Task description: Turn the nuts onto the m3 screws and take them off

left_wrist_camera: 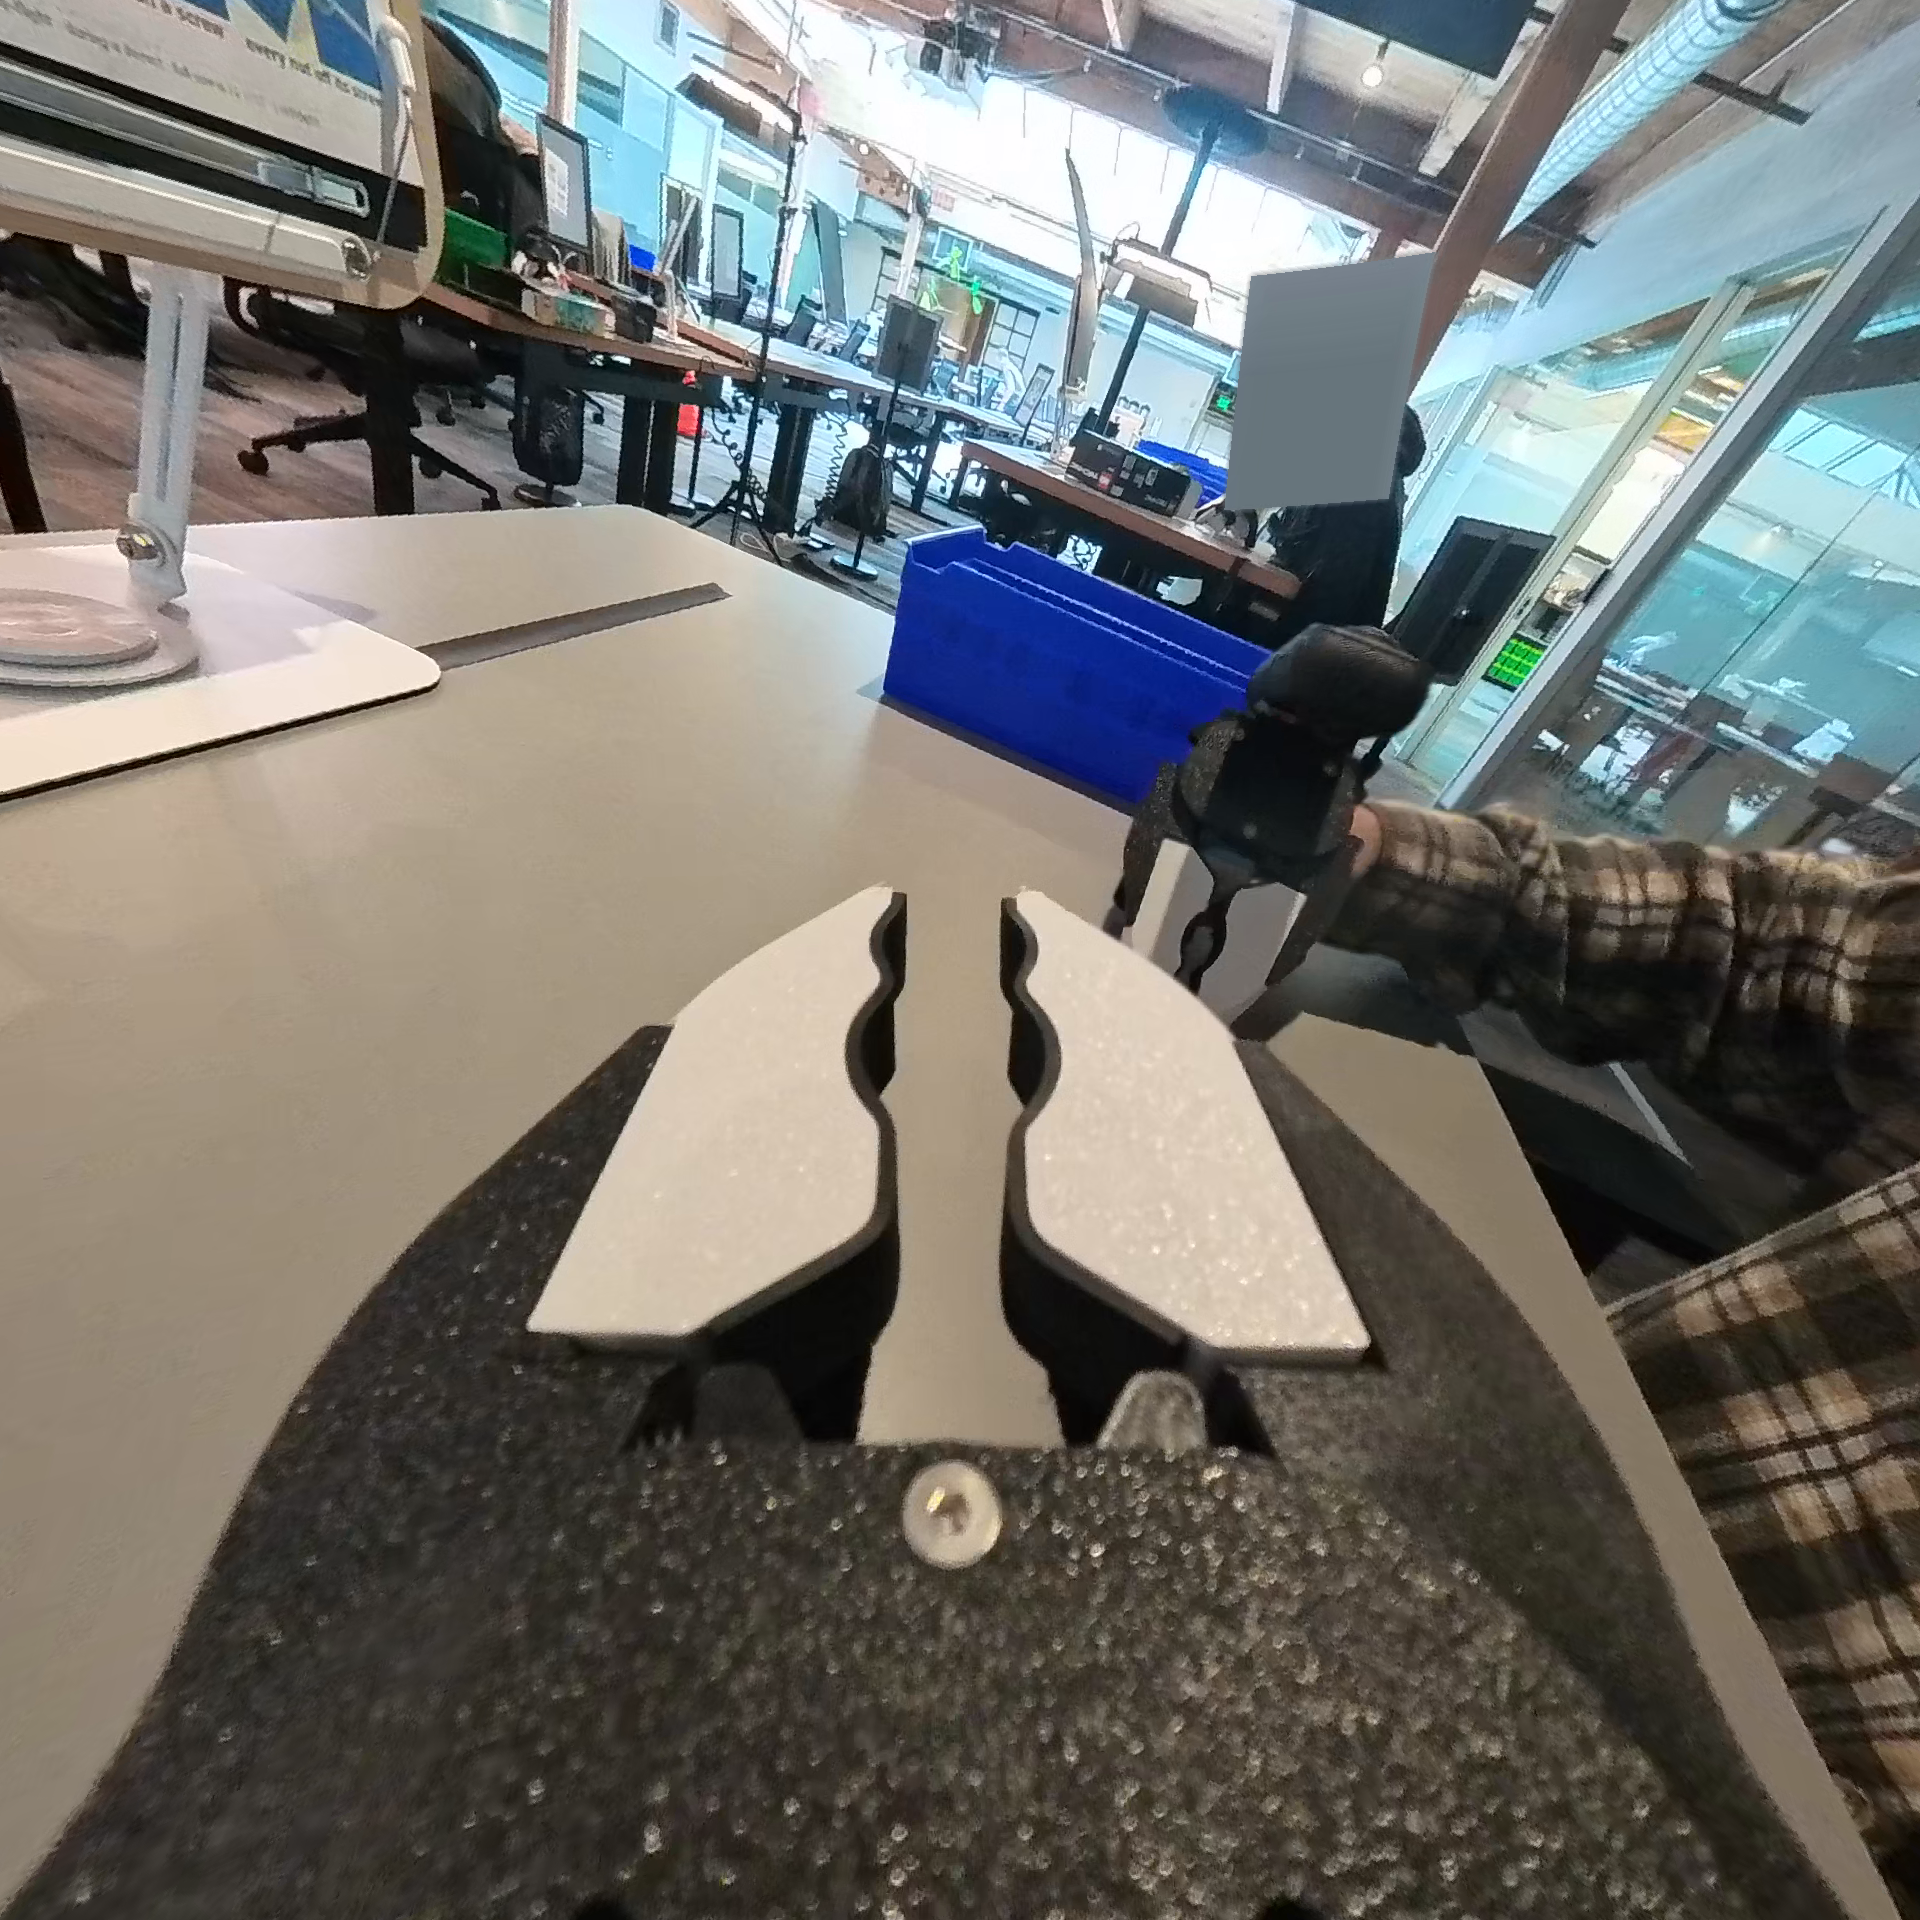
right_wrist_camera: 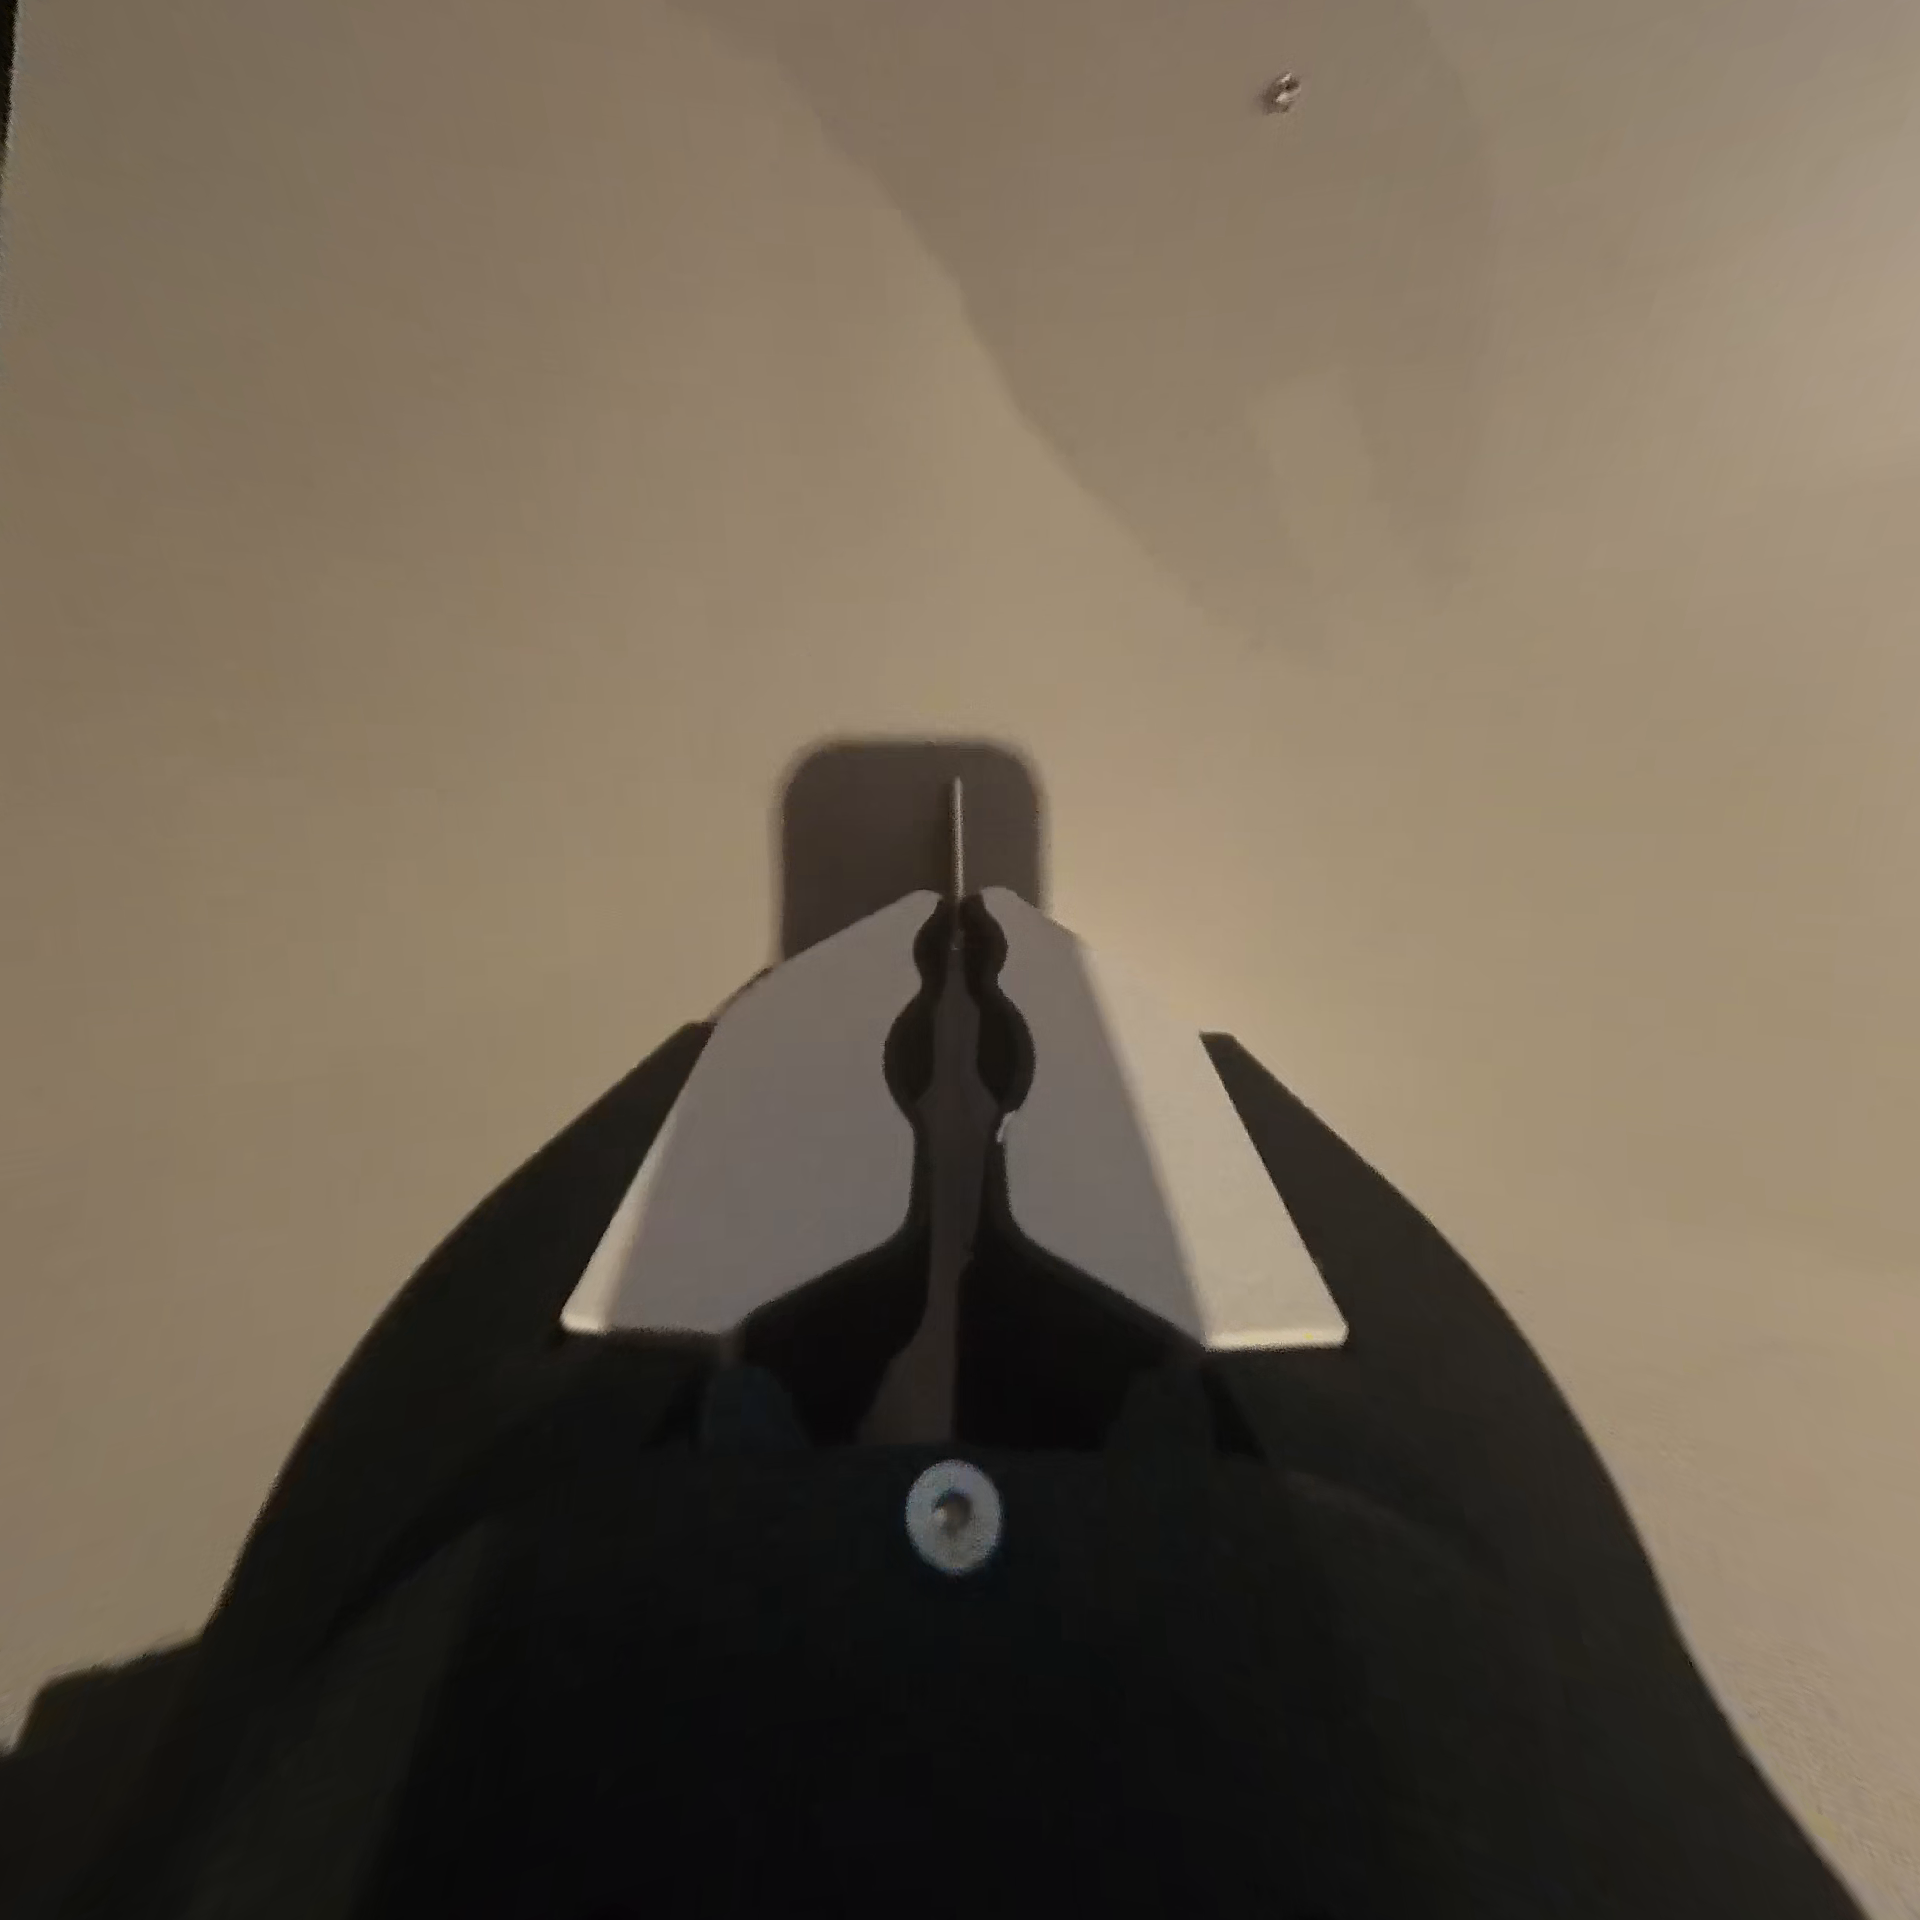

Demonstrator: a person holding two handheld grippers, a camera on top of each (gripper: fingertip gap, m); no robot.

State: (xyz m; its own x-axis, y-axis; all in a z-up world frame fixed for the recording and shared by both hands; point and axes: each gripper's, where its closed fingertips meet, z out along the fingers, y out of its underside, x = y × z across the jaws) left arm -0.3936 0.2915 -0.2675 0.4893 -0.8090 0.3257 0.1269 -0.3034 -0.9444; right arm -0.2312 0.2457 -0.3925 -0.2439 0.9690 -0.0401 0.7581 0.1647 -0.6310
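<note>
Screw (right_wrist_camera: 955, 836) sticks out from the closed right gripper (right_wrist_camera: 957, 906); a nut (right_wrist_camera: 1284, 94) lies well beyond it on the table (right_wrist_camera: 416, 520). Left gripper (left_wrist_camera: 951, 914) is parted, empty.

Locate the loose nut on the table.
In the right wrist view, the nut lies alone on the table, top right, far beyond the right gripper pinching a screw.

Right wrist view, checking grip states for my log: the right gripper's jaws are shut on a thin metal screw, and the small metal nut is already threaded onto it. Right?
Not quite. The right gripper is shut on the thin metal screw, but the small metal nut lies apart on the beige table, as the right wrist view shows.
</note>
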